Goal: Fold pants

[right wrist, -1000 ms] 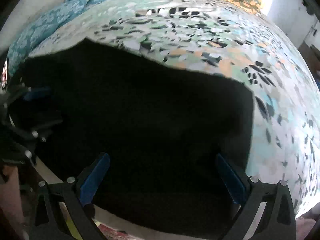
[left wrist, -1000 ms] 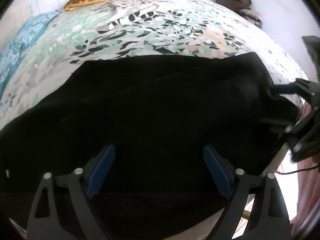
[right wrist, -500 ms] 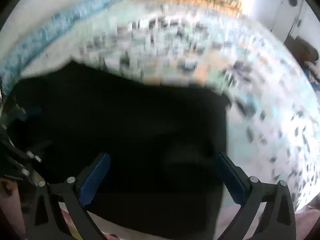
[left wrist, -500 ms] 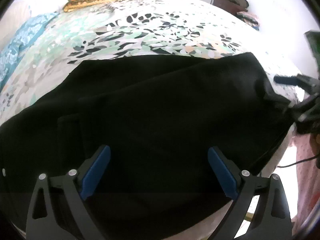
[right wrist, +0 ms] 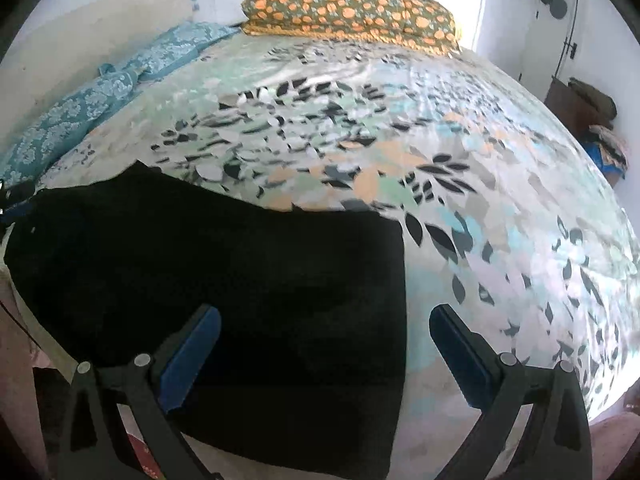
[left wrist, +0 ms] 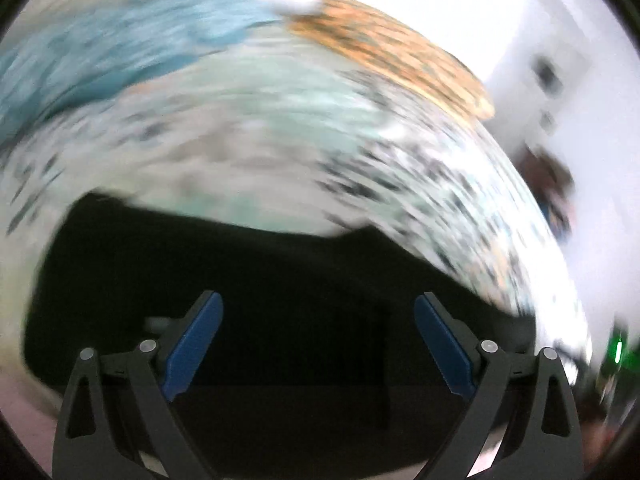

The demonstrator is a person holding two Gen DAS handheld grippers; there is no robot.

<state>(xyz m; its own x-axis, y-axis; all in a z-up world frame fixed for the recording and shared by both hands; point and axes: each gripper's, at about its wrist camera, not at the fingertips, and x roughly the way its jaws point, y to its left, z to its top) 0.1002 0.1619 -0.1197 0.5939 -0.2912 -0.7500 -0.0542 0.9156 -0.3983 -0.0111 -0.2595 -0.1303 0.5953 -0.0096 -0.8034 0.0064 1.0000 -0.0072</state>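
Observation:
The black pants [right wrist: 224,276] lie folded into a broad rectangle on the near edge of the bed with the leaf-print sheet [right wrist: 460,184]. My right gripper [right wrist: 324,344] is open and empty above the pants' right edge. In the left wrist view, which is motion-blurred, the pants [left wrist: 280,288] fill the lower half. My left gripper [left wrist: 318,340] is open and empty above them. The left gripper also shows at the far left edge of the right wrist view [right wrist: 12,204], at the pants' left end.
An orange-dotted pillow [right wrist: 352,12] lies at the head of the bed. A blue patterned cloth [right wrist: 100,100] runs along the left side by the wall. A dark cabinet with piled clothes [right wrist: 588,116] stands at the right.
Both grippers have pulled back and swung. The left view has turned sharply and is blurred. The right gripper has shifted right, so the pants' right edge now lies between its fingers.

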